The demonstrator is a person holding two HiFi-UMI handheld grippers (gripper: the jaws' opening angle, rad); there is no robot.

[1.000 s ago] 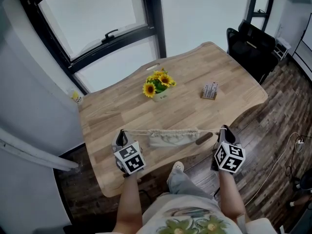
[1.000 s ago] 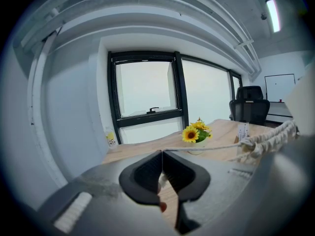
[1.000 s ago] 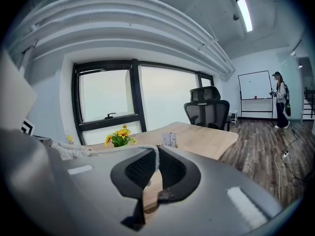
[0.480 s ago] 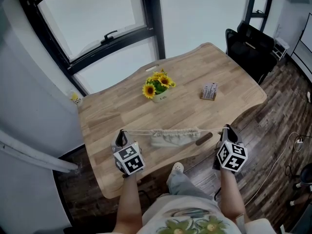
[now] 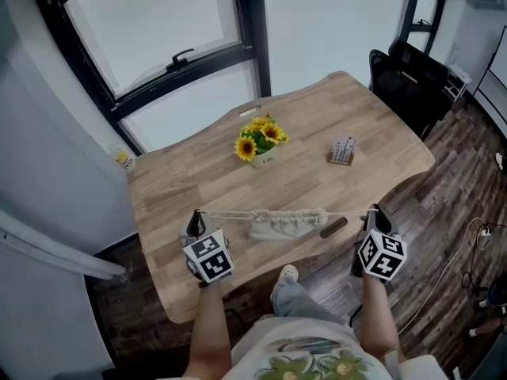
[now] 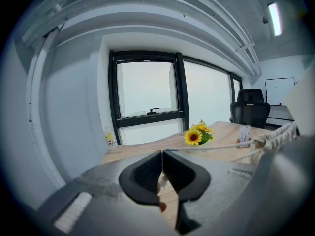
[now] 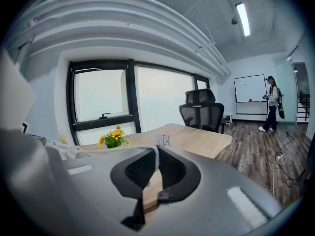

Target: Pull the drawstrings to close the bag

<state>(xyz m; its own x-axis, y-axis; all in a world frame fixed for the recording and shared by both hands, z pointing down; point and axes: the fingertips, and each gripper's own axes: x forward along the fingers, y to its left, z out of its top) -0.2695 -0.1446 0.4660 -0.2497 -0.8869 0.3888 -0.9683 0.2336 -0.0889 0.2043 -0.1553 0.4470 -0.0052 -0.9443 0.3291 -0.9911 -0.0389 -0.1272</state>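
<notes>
The bag point(image 5: 285, 223) lies near the table's point(image 5: 317, 117) front edge, top bunched. The left gripper's point(image 5: 196, 215) jaws pinch the left string point(image 5: 226, 214) over the table. The right gripper's point(image 5: 372, 210) jaws pinch the right string point(image 5: 348, 214) at the edge. Flowers point(image 5: 260, 139) stand well behind.

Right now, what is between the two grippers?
The small beige cloth drawstring bag, strung on pale cords that run to the left gripper and right gripper; the head view shows it.
</notes>
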